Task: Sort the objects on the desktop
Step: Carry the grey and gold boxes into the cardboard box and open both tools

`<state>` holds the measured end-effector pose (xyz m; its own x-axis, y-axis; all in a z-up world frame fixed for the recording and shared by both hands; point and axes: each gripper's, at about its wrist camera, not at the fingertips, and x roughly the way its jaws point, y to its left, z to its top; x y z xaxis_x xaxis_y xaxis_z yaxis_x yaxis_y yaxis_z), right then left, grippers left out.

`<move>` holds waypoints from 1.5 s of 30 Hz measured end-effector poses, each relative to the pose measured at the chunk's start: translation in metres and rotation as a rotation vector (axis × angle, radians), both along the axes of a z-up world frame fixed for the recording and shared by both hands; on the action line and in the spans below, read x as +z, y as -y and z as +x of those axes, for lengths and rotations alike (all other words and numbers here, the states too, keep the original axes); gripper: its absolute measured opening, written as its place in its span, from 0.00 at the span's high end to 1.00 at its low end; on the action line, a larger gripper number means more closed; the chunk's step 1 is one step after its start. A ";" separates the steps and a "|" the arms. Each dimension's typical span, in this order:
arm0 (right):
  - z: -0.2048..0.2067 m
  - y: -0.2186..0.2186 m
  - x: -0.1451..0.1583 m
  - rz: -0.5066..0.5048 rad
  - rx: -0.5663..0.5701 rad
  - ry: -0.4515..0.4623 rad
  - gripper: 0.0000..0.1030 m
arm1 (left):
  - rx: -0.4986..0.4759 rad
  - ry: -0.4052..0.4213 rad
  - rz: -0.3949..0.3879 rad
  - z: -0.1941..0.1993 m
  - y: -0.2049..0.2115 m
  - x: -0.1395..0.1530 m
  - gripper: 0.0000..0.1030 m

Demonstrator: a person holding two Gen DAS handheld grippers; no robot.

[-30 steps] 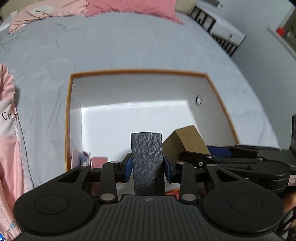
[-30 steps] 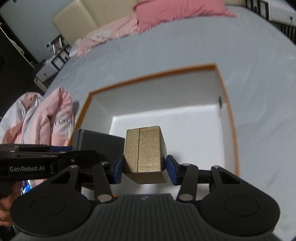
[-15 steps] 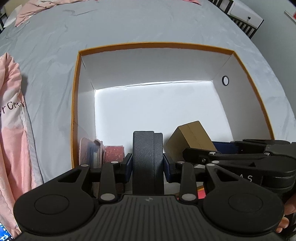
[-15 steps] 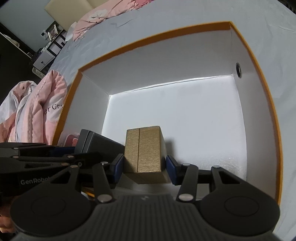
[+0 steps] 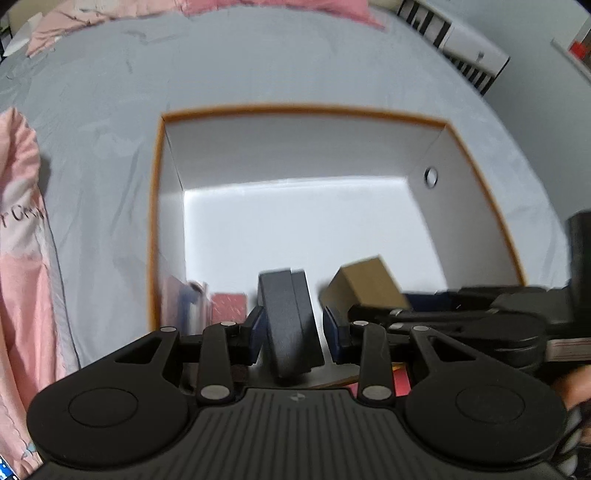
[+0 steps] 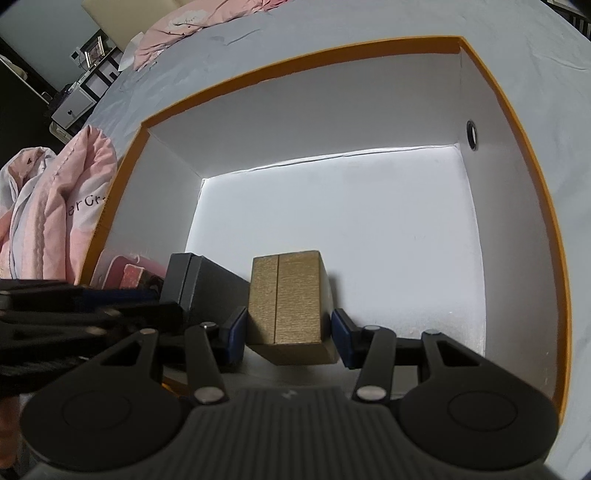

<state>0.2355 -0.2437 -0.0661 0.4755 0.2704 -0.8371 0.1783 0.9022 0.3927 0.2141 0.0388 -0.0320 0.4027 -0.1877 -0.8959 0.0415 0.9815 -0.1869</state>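
Note:
A large white box with an orange rim [image 5: 295, 109] [image 6: 295, 66] lies on a grey bed. My left gripper [image 5: 293, 330] has opened around a dark grey box [image 5: 290, 321], with gaps beside both pads. My right gripper [image 6: 288, 338] has opened around a gold box [image 6: 286, 299]; the box stands at the near side of the white box floor. The dark grey box [image 6: 199, 284] stands just left of the gold box. The gold box also shows in the left wrist view [image 5: 364, 282], as does the right gripper body.
Pink and red items [image 5: 225, 306] [image 6: 129, 273] lie in the box's near left corner. A pink quilt [image 5: 18, 240] [image 6: 55, 199] lies left of the box. Pillows [image 5: 110, 11] and white furniture [image 5: 465, 48] are beyond the bed. The far box floor [image 6: 351, 206] is bare white.
Both grippers lowered their boxes into the white box, then opened their jaws. The left gripper has pulled back and up a little; its view is blurred by motion.

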 end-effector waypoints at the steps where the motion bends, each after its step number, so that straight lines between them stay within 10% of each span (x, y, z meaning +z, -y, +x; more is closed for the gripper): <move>1: 0.001 -0.002 0.000 -0.001 0.003 -0.002 0.50 | 0.008 0.019 -0.010 -0.002 -0.004 0.005 0.63; 16: 0.012 -0.027 -0.004 0.042 0.086 -0.024 0.50 | 0.321 0.106 -0.058 -0.027 -0.100 0.013 0.63; 29: 0.013 -0.007 0.004 0.178 0.040 -0.022 0.49 | 0.309 0.081 -0.251 -0.037 -0.110 -0.013 0.67; 35: 0.018 -0.001 -0.015 0.254 -0.008 -0.068 0.65 | 0.300 0.047 -0.326 -0.036 -0.113 -0.023 0.74; 45: 0.021 -0.006 -0.019 0.286 0.037 -0.061 0.68 | 0.308 0.036 -0.300 -0.039 -0.109 -0.021 0.76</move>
<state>0.2566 -0.2378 -0.0853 0.4117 0.5158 -0.7512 0.1789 0.7626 0.6217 0.1754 0.1473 -0.0526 0.5103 -0.3041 -0.8044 -0.2333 0.8514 -0.4699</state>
